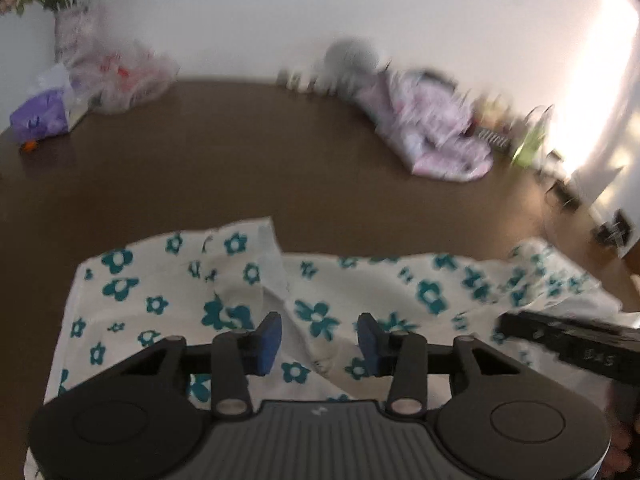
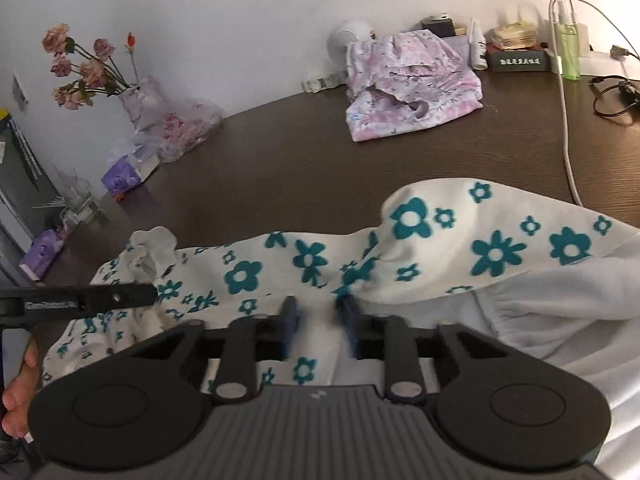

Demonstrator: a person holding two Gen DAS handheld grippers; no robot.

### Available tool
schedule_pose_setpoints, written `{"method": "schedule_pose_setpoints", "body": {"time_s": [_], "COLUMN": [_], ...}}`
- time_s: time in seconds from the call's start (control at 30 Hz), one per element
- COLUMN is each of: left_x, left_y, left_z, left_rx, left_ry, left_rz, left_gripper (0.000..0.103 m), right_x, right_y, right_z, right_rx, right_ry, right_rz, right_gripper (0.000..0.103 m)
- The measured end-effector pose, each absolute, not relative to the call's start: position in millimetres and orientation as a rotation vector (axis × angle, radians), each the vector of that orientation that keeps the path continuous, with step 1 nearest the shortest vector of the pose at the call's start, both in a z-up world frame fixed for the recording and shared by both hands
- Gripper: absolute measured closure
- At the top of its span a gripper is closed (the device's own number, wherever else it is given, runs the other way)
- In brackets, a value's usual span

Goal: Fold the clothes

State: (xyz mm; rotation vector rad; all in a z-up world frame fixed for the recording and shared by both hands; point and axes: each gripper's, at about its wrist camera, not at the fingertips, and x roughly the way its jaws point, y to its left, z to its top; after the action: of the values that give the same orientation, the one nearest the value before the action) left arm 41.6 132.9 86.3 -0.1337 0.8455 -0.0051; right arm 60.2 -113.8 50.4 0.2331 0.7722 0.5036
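While both grippers hovered low, the flowered garment (image 1: 248, 292) lay crosswise under them on the brown table (image 1: 320, 160).

Long axis ran left-right; left gripper (image 1: 319, 338) was spread wide, empty; right gripper (image 2: 318, 326) stood part-open, blurred, fabric between its fingers, grip unconfirmed.

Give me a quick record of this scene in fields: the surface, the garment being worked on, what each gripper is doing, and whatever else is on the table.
surface: dark brown table
garment: white cloth with teal flowers, rumpled, unfolded
left gripper: open above the cloth
right gripper: jaws apart over the cloth, blurred
other clothing: pink floral garment, far side
also present: vase of flowers, green spray bottle
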Motion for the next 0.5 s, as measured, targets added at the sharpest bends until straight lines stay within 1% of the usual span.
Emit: {"method": "schedule_pose_setpoints", "body": {"time_s": [0.03,0.07,0.17,0.23,0.3,0.33,0.4,0.5], "left_x": [47,48,52,57,62,62,62,62], "left_y": [132,132,135,136,137,135,135,139], "left_z": [83,82,79,75,71,71,73,77], "left_rx": [-0.125,-0.114,-0.118,-0.15,-0.181,-0.185,-0.198,-0.234], "left_ry": [0.863,0.843,0.794,0.802,0.807,0.788,0.765,0.736], "left_rz": [0.008,0.024,0.048,0.018,-0.011,-0.022,-0.02,-0.01], "left_gripper": [0.062,0.062,0.068,0.095,0.096,0.1,0.102,0.101], "right_x": [59,57,53,51,49,48,48,49], "right_y": [-117,-120,-127,-132,-136,-139,-142,-143], "right_z": [50,49,48,47,46,46,47,47], "right_rx": [0.248,0.262,0.303,0.33,0.356,0.369,0.384,0.385], "right_ry": [0.735,0.694,0.626,0.583,0.54,0.533,0.528,0.531], "right_rz": [0.505,0.505,0.496,0.49,0.484,0.482,0.481,0.481], "right_gripper": [0.101,0.101,0.101,0.101,0.101,0.101,0.101,0.101]}}
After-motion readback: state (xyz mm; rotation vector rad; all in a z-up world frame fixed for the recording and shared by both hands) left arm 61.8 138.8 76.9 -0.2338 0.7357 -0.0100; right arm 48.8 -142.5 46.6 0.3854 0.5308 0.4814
